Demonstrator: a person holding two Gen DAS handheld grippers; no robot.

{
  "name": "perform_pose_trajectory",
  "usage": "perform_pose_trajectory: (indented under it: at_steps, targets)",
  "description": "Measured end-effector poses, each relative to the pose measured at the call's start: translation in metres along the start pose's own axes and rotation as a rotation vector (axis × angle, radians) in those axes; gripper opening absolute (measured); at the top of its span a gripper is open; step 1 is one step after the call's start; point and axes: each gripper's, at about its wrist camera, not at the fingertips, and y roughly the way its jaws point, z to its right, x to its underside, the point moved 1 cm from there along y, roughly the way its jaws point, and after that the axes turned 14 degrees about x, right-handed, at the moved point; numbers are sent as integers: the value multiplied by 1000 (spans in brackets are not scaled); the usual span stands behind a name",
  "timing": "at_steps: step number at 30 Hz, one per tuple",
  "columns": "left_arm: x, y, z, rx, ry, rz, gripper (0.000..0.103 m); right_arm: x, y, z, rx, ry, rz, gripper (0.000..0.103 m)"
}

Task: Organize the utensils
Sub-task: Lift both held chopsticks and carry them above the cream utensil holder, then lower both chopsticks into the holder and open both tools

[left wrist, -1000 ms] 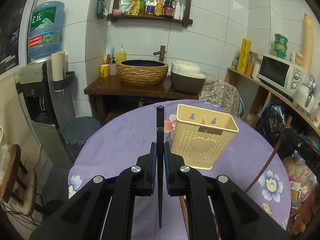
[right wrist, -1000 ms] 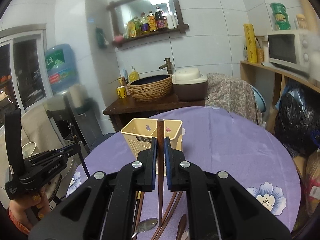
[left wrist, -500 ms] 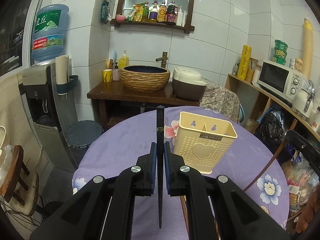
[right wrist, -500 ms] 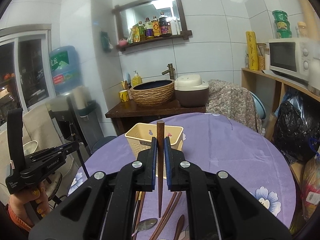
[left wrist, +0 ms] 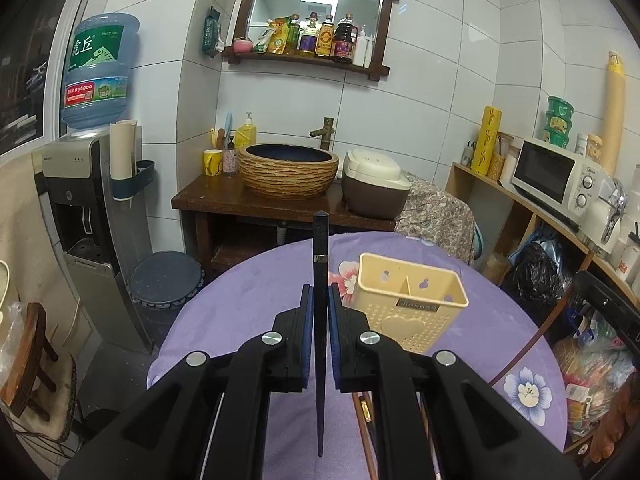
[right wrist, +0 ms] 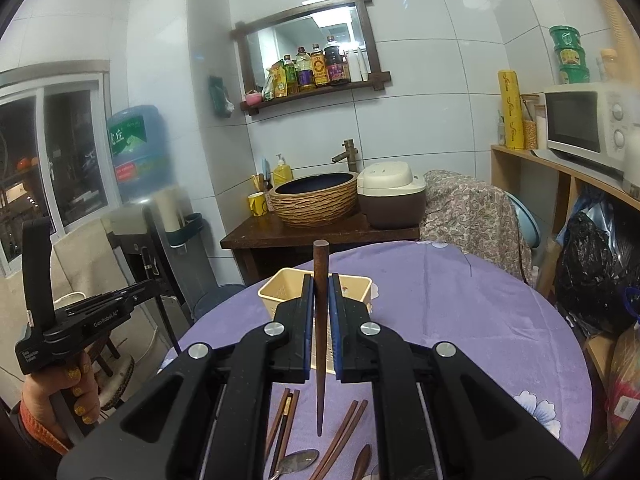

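A black chopstick [left wrist: 320, 320] is clamped upright between the blue pads of the left gripper [left wrist: 320, 304], its square end raised above the jaws and its thin tip hanging below them. A brown wooden chopstick [right wrist: 320, 320] is gripped in the same manner by the right gripper [right wrist: 320, 292], with the blunt end up and the point down. Both pairs of jaws are drawn in narrow around their sticks. The cream perforated utensil holder [left wrist: 408, 308] is seen standing on the purple flowered tablecloth [left wrist: 248, 300], just right of the left gripper's held stick and farther off; two compartments are shown by a divider inside it. In the right wrist view the holder [right wrist: 280, 292] is partly hidden behind the jaws. On the cloth below the right gripper, more wooden chopsticks [right wrist: 344, 432] and a metal spoon [right wrist: 296, 462] are laid loose. The left gripper's body is held by a hand [right wrist: 60, 400] at the left edge of the right wrist view.
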Motion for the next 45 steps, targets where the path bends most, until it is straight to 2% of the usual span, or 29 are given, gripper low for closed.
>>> perform_pose_trajectory:
  at_steps: [4, 8, 10, 14, 18, 22, 27, 33, 40, 45]
  targets:
    - [-31, -8, 5, 39, 10, 25, 9, -27, 2, -1, -21, -4, -2, 8]
    - [-73, -14, 13, 86, 3, 66, 9, -68, 5, -4, -40, 9, 18, 8]
    - [-97, -13, 20, 95, 4, 102, 9, -93, 8, -9, -21, 3, 52, 8]
    - [-130, 9, 35, 102, 10, 139, 9, -127, 22, -17, 16, 5, 96, 8]
    - [-143, 41, 41, 97, 7, 152, 9, -143, 46, -21, 56, 6, 107, 8]
    - [-133, 85, 37, 86, -16, 117, 9, -136, 73, -19, 80, 5, 77, 8]
    - [-104, 116, 24, 70, -41, 62, 9, -105, 104, -16, 88, -18, 20, 8]
    - [-76, 133, 15, 53, -34, 1, 9, -70, 127, -15, 76, -23, -45, 8]
    - [-51, 154, 5, 40, -51, -67, 9, -48, 149, -10, 61, 11, -122, 8]
    - [-39, 166, 3, 44, -61, -104, 9, -42, 150, -9, 59, 18, -109, 8]
